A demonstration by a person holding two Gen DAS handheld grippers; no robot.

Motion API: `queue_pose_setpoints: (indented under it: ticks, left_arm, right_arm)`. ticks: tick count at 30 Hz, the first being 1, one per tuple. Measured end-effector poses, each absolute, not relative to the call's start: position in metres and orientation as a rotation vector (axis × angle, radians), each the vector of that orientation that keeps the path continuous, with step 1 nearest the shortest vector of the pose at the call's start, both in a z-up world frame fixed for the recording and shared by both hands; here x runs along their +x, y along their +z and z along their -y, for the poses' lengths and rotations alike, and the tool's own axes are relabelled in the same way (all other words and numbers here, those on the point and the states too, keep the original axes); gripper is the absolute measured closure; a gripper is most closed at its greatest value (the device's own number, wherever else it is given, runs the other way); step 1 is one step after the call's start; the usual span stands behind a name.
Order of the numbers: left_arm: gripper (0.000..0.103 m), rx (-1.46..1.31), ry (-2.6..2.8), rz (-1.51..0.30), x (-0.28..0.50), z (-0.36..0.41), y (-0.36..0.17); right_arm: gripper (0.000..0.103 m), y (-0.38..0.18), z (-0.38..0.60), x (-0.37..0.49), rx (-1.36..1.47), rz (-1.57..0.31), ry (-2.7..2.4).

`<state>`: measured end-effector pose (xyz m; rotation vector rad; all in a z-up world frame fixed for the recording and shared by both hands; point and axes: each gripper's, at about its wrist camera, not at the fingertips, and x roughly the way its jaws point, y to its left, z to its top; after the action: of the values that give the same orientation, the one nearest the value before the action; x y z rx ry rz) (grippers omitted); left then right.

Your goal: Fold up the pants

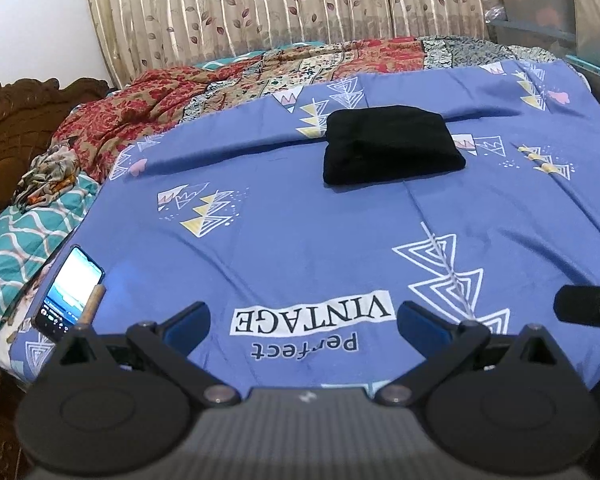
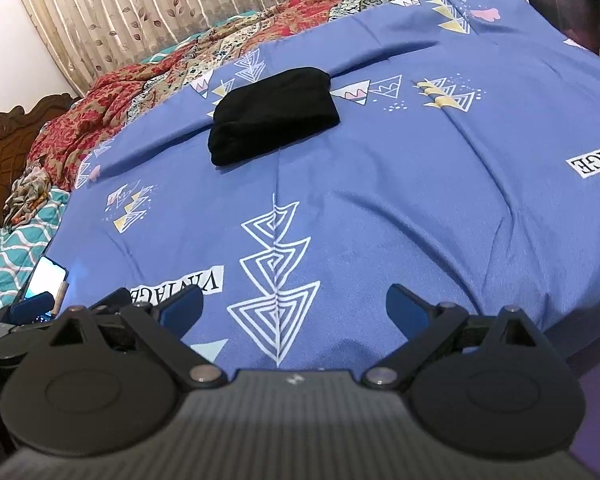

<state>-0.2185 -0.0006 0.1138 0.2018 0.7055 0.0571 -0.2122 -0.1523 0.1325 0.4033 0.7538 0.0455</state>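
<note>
While both tools hang low over the near edge of the bed, the left gripper [image 1: 304,322] shows its jaws spread wide with nothing between them, and the right gripper [image 2: 294,306] is just as released, blue pads apart over bare cloth. Out from the jaws now: the black pants [image 1: 388,146] lie well apart from both, up the blue printed bedsheet [image 1: 300,248], already a compact, layered bundle. From the left jaws they sit at about one o'clock; from the right jaws, the pants [image 2: 272,116] sit at about eleven to twelve o'clock. So the bundle lies between the two lines of sight, and neither hand looks clearly nearer. Its long axis runs roughly across the view, nine to three, slightly tilted in the right camera. My read: the folding looks finished, or nearly so.

Count: one pair of pants, two grippers, one lit smartphone [image 1: 70,292] at nine o'clock of the left jaws, one red patterned quilt [image 1: 148,108] beyond at eleven, and one floral curtain [image 1: 260,4] at twelve.
</note>
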Motion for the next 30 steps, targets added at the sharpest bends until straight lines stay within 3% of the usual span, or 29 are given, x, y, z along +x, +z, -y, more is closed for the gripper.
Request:
queue_pose_setpoints:
  ticks: [30]
  left_arm:
    - [0.000,0.131,0.037,-0.875,-0.211,-0.005,0.096]
  right_arm:
    - [0.004,0.131,0.152,-0.211,0.404,-0.772,0.059]
